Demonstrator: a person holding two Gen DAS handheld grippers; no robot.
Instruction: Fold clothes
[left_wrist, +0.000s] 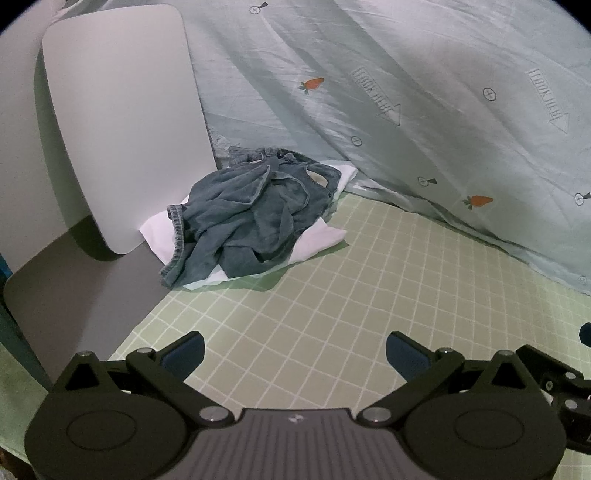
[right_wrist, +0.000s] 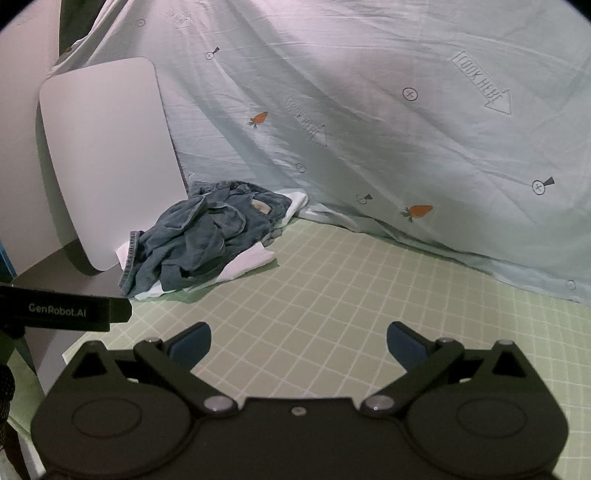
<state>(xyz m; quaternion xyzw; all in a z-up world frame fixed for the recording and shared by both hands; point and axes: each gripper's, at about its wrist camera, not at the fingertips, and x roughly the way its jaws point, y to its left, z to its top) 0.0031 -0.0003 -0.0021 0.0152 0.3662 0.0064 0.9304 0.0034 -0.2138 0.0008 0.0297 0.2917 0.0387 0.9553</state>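
Observation:
A crumpled blue denim garment (left_wrist: 247, 214) lies in a heap on top of a white garment (left_wrist: 321, 236) at the far left of the green checked mat (left_wrist: 351, 295). The same denim heap (right_wrist: 207, 236) and white garment (right_wrist: 251, 262) show in the right wrist view. My left gripper (left_wrist: 295, 350) is open and empty, low over the mat, well short of the heap. My right gripper (right_wrist: 299, 343) is open and empty too, also short of the heap and to its right.
A white rounded board (left_wrist: 118, 122) leans upright just left of the heap, on a grey surface (left_wrist: 81, 295). A pale blue sheet printed with carrots and arrows (left_wrist: 406, 92) hangs behind the mat. The other gripper's body (right_wrist: 62, 310) shows at the left edge of the right wrist view.

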